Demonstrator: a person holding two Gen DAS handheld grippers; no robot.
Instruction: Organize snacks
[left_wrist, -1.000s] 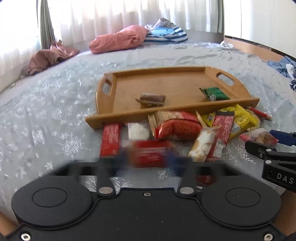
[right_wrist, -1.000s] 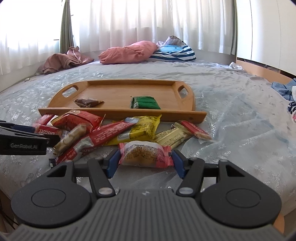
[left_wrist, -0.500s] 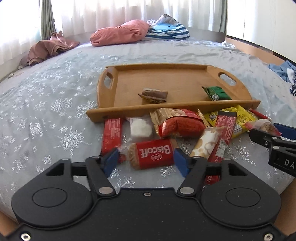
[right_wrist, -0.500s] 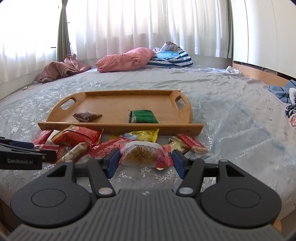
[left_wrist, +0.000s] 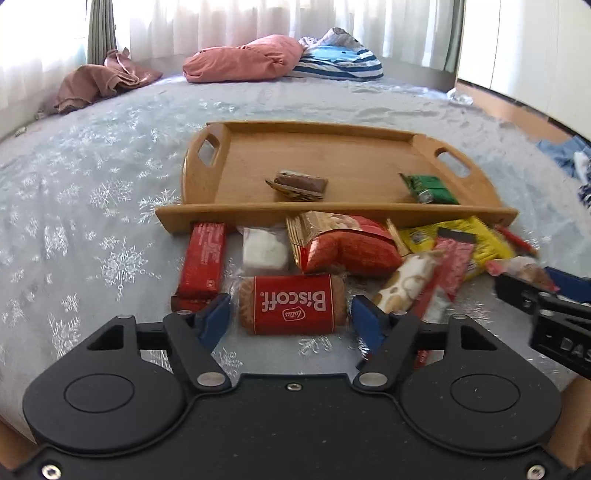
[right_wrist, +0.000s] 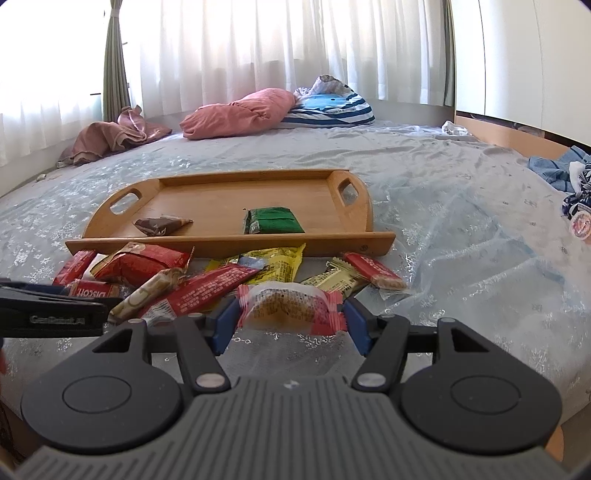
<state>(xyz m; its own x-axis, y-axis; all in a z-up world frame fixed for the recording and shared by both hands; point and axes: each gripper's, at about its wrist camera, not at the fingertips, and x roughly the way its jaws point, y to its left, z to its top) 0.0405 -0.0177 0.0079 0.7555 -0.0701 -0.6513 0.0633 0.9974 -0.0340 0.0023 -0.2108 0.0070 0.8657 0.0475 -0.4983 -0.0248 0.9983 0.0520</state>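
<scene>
Bed: a grey cover with snowflakes (left_wrist: 92, 221) carried everything, and on it nothing large had moved in the last second
Tray: the wooden tray (left_wrist: 332, 127) lay in the middle of the bed, with only a brown packet (left_wrist: 299, 184) and a green packet (left_wrist: 428, 188) inside it, the same two as a second before
Heap: the loose snacks (left_wrist: 343, 243) lay on the cover just in front of the near wall of the tray, so most of the sorting was, as I judge, not yet done
Change: the jaws of the left gripper (left_wrist: 291, 319) had just been opening, from almost together to wide apart
Left gripper: its blue pads stood on each side of the Biscoff packet (left_wrist: 291, 304), with a small gap at both ends, so they did not press on it
Meaning: the left gripper seemed ready to close on this packet, probably the next one for the tray
Right gripper: the right gripper (right_wrist: 290, 321) was clamped on a clear packet with pink ends (right_wrist: 288, 306), both pads against the wrapper, about half open
Held packet: it hung before the heap, not yet over the tray
Biscoff packet: it lay flat on the cover, nearest to the camera, just beside a long red bar (left_wrist: 205, 258)
</scene>
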